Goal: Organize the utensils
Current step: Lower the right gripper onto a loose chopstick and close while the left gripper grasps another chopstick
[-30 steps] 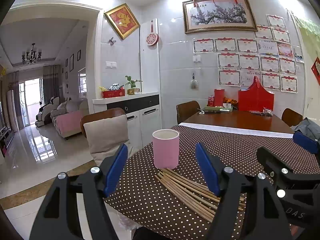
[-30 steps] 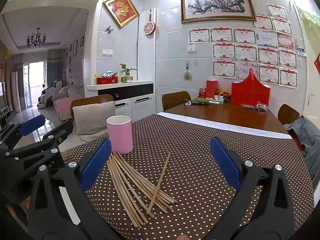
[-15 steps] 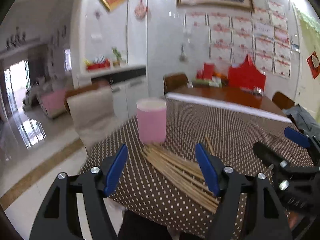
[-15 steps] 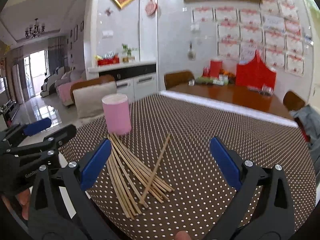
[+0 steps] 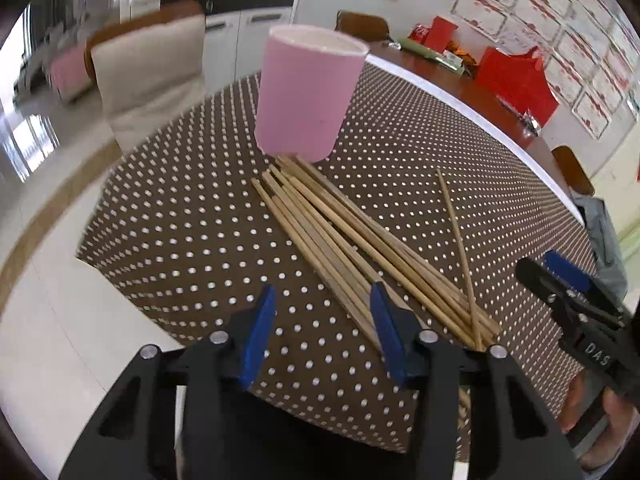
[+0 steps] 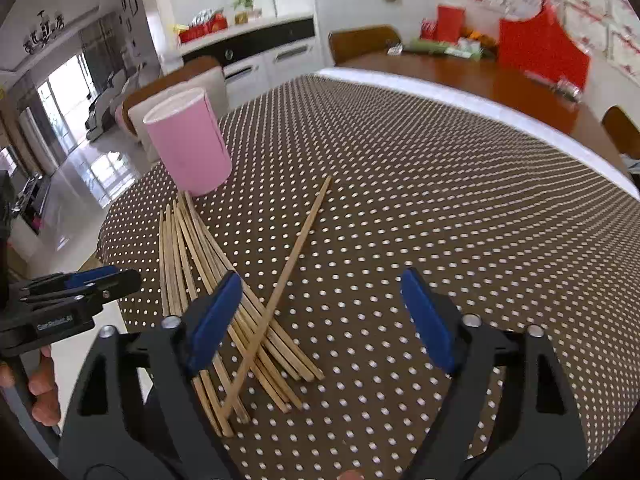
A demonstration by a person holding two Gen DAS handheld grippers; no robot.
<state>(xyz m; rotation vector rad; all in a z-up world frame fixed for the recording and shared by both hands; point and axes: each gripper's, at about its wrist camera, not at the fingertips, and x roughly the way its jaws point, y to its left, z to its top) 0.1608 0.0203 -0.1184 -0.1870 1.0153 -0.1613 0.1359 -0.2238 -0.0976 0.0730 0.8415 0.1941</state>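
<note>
1. We see a table under a brown cloth dotted with white (image 6: 420, 184); past the cloth's white border, bare reddish wood runs to the far end, where red boxes and small clutter stand.
2. A tall pink cylindrical cup with a white rim (image 5: 306, 94) stands upright on the cloth near the table's left edge, its mouth open upward.
3. A bundle of pale bamboo chopsticks (image 5: 340, 236) lies flat on the cloth, fanned slightly; the far ends lie just beside the cup's base, and we cannot tell whether they touch it.
4. One single bamboo chopstick (image 6: 300, 248) lies slantwise, its near end crossing over the bundle, its far end pointing away, apart from the cup.
5. The left gripper (image 5: 322, 322), black with blue pads, tilts down over the cloth; its jaws are closing yet a clear gap shows between them; only dotted cloth lies in that gap, and the right-hand pad sits over the near ends of the bundle; nothing is gripped.
6. The right gripper (image 6: 320, 312), of the same make, tilts down as well; its jaws are closing but stand wide; the bundle's near part and the crossing chopstick lie beneath the gap; the pads press on nothing.
7. Each gripper shows at the edge of the other's view, with fingers of a hand (image 6: 42, 390) wrapped round its handle.
8. A cushioned chair (image 5: 148, 76) stands behind the cup.
</note>
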